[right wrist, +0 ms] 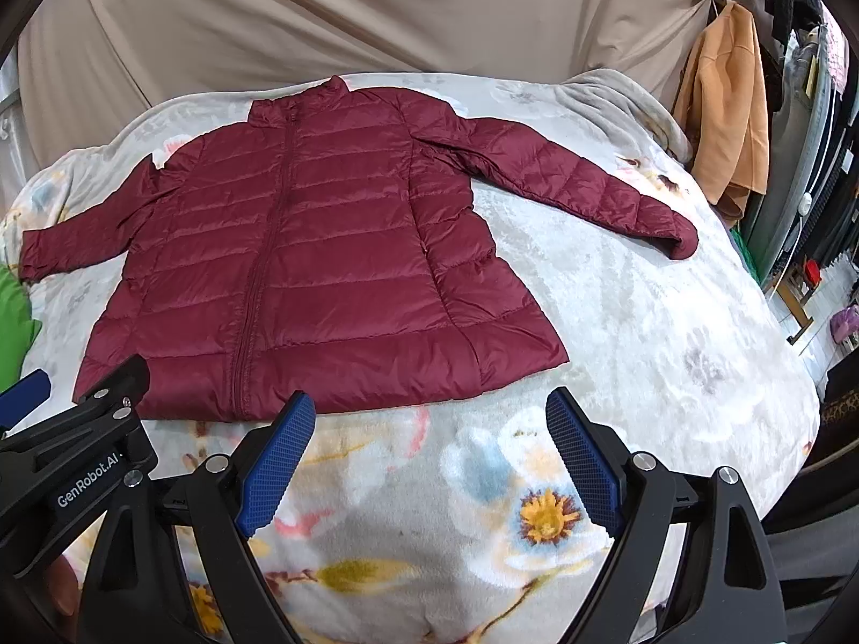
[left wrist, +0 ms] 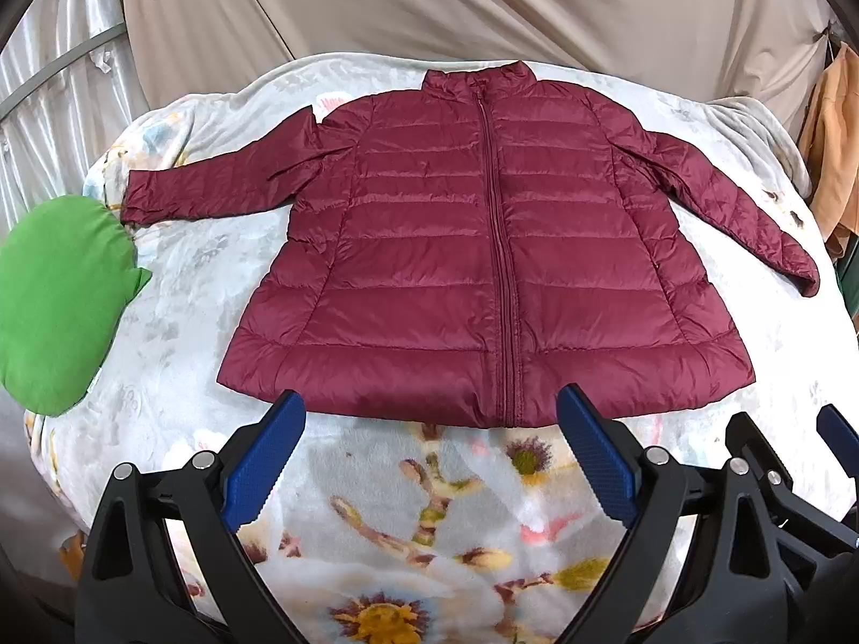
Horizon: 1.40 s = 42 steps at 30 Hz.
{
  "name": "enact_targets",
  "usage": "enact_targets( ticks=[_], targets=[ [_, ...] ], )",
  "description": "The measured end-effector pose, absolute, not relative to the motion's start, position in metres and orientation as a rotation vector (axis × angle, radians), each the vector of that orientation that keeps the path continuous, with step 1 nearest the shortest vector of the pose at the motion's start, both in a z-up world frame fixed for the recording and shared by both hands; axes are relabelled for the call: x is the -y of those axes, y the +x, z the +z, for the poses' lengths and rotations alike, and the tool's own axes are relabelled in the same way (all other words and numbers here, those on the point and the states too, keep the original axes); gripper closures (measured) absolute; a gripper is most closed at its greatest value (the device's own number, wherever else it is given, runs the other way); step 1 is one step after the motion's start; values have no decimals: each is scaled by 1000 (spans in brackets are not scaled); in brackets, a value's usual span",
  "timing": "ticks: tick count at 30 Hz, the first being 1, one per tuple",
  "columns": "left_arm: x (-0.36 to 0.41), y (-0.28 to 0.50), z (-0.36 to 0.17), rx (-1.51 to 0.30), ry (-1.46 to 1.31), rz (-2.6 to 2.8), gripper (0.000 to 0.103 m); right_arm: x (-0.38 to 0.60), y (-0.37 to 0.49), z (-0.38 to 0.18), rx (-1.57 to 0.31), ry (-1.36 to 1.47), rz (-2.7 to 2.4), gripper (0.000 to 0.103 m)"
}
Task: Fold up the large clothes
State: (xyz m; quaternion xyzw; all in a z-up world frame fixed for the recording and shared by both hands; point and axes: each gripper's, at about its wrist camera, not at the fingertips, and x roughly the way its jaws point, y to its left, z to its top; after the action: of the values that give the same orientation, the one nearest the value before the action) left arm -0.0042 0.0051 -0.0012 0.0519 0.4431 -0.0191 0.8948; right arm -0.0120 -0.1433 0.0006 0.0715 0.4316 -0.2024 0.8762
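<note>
Beige draped cloth (left wrist: 429,11) hangs behind a bed covered by a pale, fluffy blanket printed with large flowers (left wrist: 419,536). Spread flat on that blanket lies the maroon quilted puffer jacket (left wrist: 483,247), zipped up, front side up, collar away from the claws and both sleeves stretched outward. Its hem runs just ahead of the fingertips of the left gripper (left wrist: 429,408) — the black frame with blue ribbed pads is spread wide, with only bare blanket between the pads, nothing pinched. The right gripper (right wrist: 429,408) is likewise splayed fully apart and empty; the jacket's hem sits just beyond its left pad and off to that side, while the jacket's right sleeve reaches out ahead and to the right. Both claws tilt downward toward the bed, side by side — each one shows at the edge of the other's view. A rounded green cloth bundle (left wrist: 53,300) rests far left of the left claw, near the left cuff. An orange garment (right wrist: 725,118) hangs beyond the bed's right edge.
</note>
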Motion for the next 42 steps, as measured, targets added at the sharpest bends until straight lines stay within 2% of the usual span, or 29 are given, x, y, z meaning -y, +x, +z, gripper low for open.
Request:
enact_targets(
  ticks=[42],
  targets=[
    [-1, 0, -11, -936, 125, -37, 12, 144, -11, -3, -914, 147, -427, 17]
  ],
)
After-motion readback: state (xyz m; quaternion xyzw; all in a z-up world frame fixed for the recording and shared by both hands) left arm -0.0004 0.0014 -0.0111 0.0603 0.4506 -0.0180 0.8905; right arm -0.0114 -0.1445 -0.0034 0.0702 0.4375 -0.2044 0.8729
